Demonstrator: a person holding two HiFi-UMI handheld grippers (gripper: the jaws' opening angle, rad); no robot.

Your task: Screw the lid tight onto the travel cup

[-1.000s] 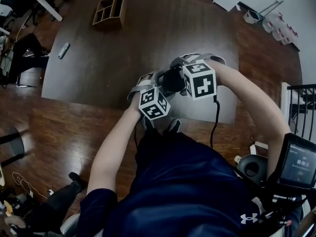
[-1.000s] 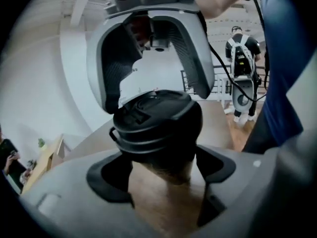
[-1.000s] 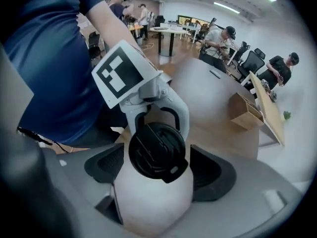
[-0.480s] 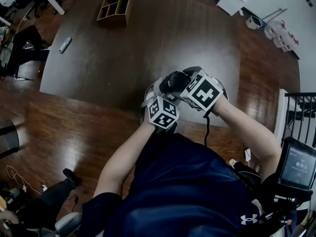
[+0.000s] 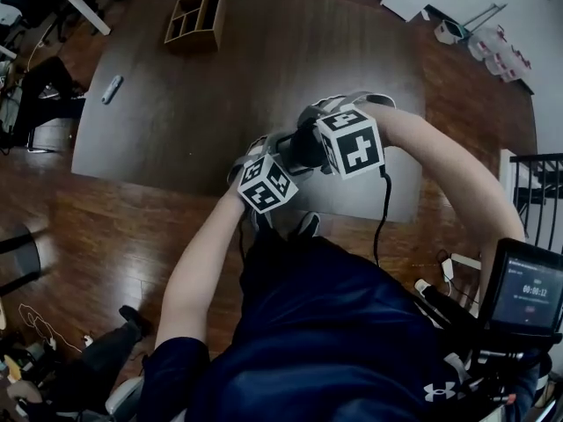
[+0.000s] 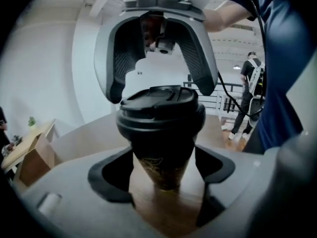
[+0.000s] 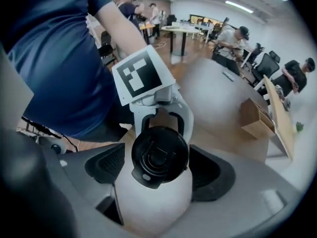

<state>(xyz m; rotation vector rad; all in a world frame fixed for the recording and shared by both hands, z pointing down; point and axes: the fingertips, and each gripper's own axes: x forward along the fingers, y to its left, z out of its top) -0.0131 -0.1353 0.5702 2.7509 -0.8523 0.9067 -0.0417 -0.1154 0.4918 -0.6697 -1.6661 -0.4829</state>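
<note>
My left hand-held gripper (image 6: pixel 163 171) holds the travel cup (image 6: pixel 159 155). My right hand-held gripper (image 7: pixel 158 168) is opening wide around the lid (image 7: pixel 159 152); I'd squeeze, then twist.

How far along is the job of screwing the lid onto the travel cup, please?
Done: the lid sits level on the travel cup. In hand: the left gripper clamps the cup's body, while the right gripper has its jaws opening around the lid, pads off it. Left: whether it is fully tight cannot be seen; possibly another twist.
</note>
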